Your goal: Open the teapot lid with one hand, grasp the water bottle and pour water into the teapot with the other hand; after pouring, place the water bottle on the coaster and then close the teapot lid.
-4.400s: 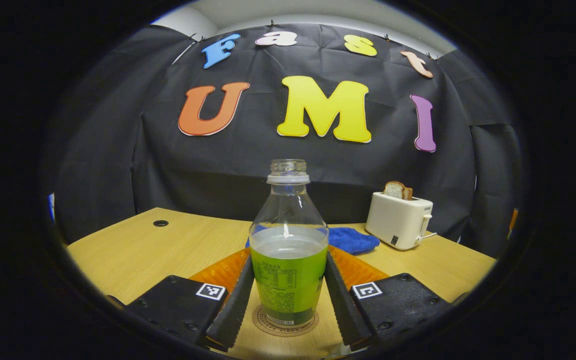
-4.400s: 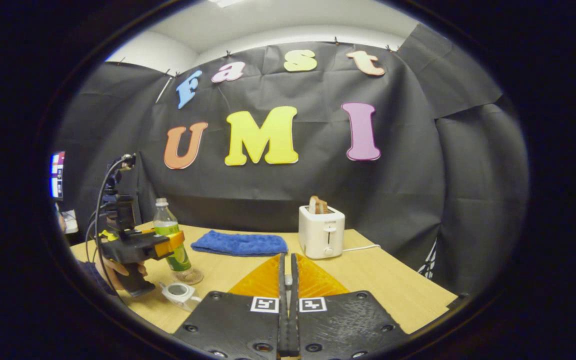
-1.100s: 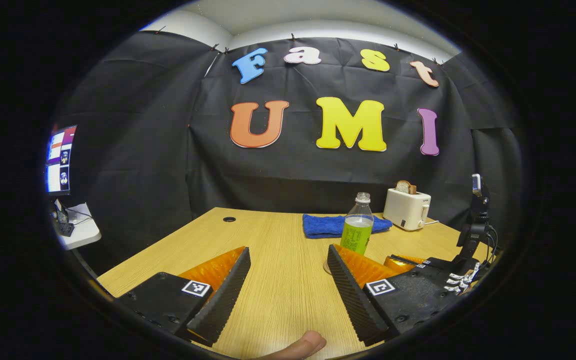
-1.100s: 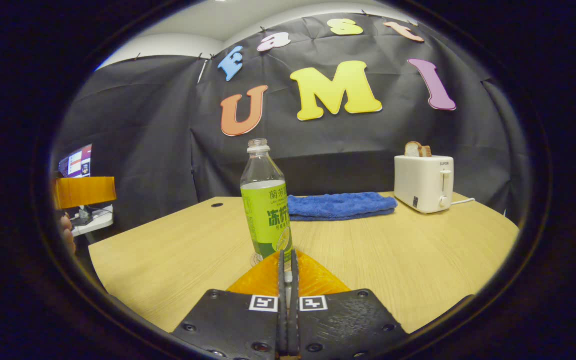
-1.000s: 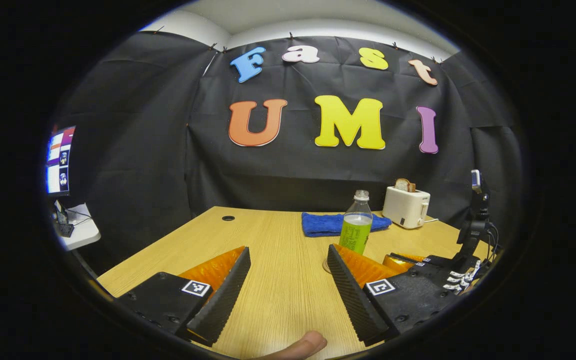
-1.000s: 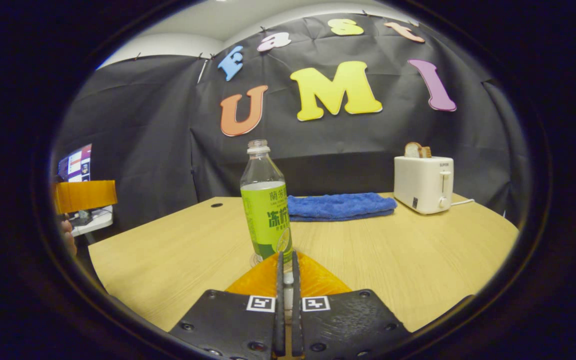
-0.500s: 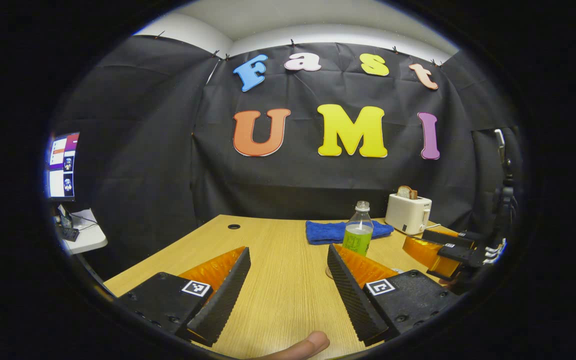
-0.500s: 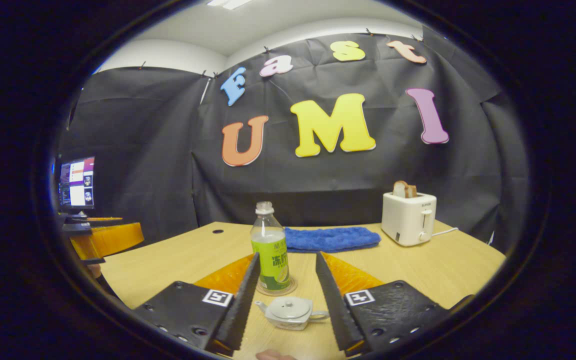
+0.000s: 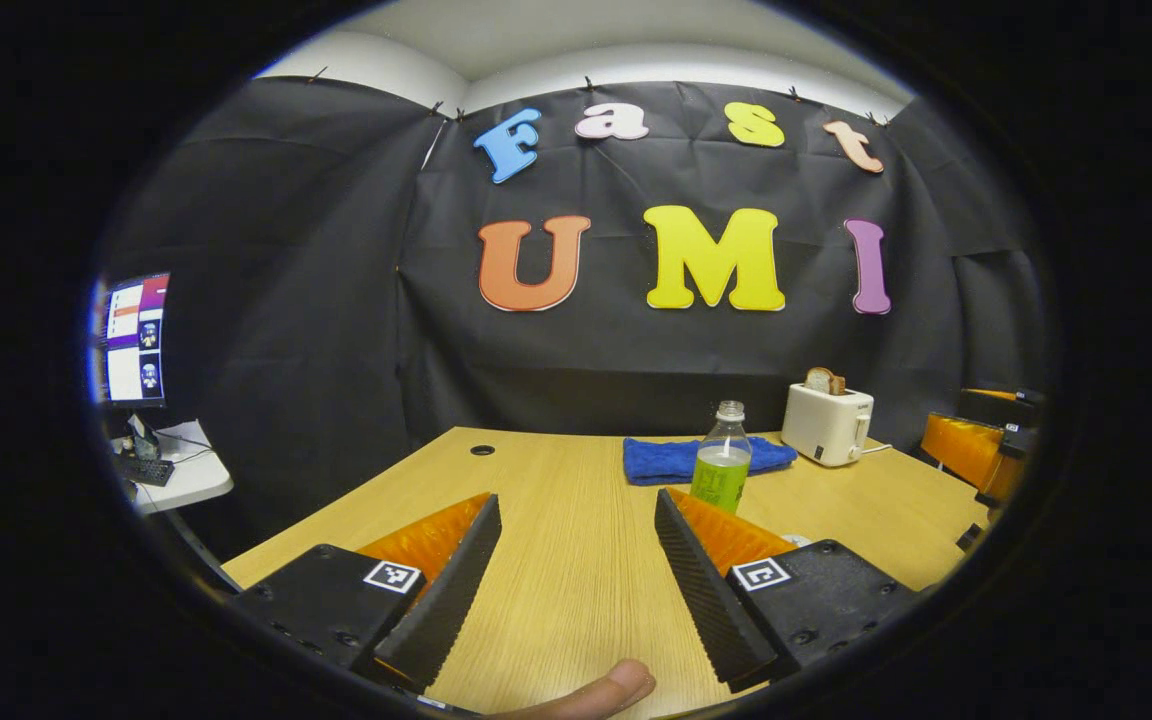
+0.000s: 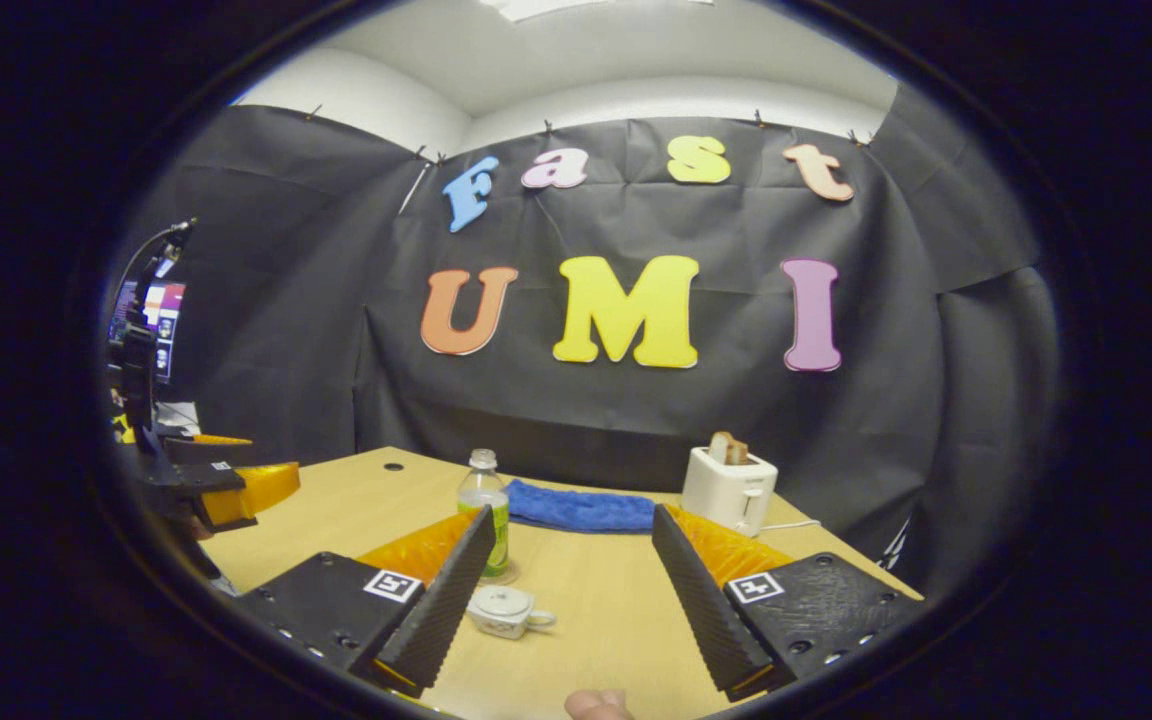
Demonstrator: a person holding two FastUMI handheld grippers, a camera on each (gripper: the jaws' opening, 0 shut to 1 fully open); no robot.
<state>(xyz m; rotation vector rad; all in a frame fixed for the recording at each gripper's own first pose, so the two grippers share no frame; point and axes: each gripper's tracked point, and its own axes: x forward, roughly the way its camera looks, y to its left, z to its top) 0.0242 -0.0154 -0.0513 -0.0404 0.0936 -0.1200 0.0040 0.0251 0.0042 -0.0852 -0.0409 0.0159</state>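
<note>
Teapot [image 10: 504, 611] w/ lid on sits on table [image 10: 596, 600] btwn right gripper [image 10: 568, 580] jaws, untouched; water bottle [image 10: 486, 515] upright on coaster just beyond left finger. Left gripper [image 9: 576, 555] jaws wide open too, nothing held

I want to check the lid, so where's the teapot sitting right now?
In the right gripper view the teapot sits low on the table, just in front of the water bottle, lid on.
</note>
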